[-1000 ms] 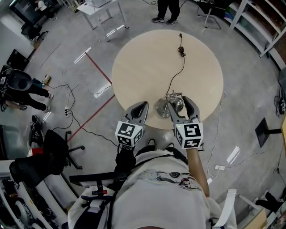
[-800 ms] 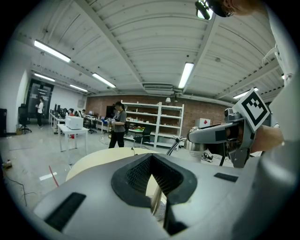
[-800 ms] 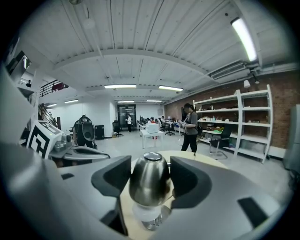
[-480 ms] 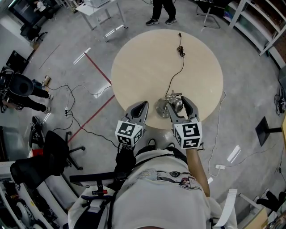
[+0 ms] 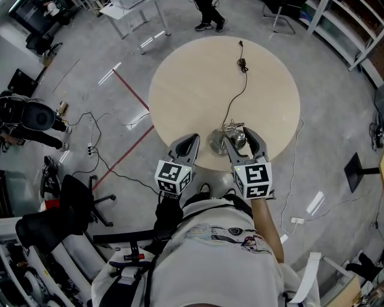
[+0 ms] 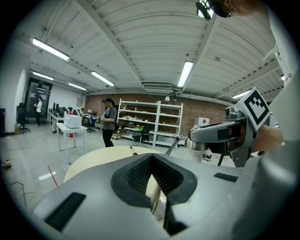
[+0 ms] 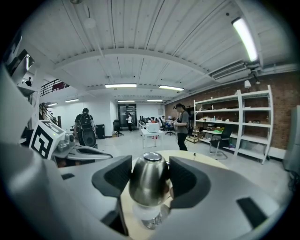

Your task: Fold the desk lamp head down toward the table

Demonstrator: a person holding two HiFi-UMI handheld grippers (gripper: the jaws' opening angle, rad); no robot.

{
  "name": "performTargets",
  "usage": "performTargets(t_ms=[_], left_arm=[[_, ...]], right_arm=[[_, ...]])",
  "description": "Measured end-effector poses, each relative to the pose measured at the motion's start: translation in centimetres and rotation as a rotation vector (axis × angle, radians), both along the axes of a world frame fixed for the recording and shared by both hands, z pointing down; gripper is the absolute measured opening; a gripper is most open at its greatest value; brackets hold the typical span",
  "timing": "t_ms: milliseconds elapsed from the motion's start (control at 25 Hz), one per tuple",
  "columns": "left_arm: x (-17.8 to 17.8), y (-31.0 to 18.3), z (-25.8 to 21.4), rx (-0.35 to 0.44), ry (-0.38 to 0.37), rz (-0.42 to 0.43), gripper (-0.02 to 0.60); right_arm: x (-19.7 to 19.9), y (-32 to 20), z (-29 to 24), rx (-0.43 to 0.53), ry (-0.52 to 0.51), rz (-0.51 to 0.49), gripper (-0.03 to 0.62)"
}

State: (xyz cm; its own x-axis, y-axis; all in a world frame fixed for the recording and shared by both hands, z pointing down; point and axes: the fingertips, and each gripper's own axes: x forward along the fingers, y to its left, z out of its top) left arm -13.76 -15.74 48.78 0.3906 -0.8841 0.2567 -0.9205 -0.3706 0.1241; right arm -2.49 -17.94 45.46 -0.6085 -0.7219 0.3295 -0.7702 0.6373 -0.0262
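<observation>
A chrome desk lamp stands at the near edge of the round wooden table point(image 5: 192, 78), its round base point(image 5: 216, 144) beside its bell-shaped metal head point(image 5: 239, 140). My right gripper point(image 5: 240, 137) is shut on the lamp head point(image 7: 149, 180), one pad on each side of it, with the white bulb showing below. The left gripper point(image 5: 190, 142) is shut and empty, hovering at the table's near edge left of the base. In the left gripper view the shut gripper point(image 6: 154, 187) faces the table, with the lamp's thin arm point(image 6: 174, 144) to its right.
The lamp's black cable point(image 5: 237, 96) runs across the table to the far edge. Red tape point(image 5: 129, 90) and loose cables point(image 5: 99, 129) lie on the floor at left, near office chairs. A person point(image 5: 207, 12) stands beyond the table. Shelving lines the right wall.
Both grippers keep their places and the lamp head stays in the right one. The person beyond the table has stepped slightly left.
</observation>
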Motion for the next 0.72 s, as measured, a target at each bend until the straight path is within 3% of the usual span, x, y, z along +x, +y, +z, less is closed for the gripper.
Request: performTargets(t_ms=[720], left_arm=[[0.7,-0.2,0.1,-0.011,-0.001,0.011,0.003]], right_arm=[[0.6,1.3,0.5,-0.009,0.016,-0.002,0.256]])
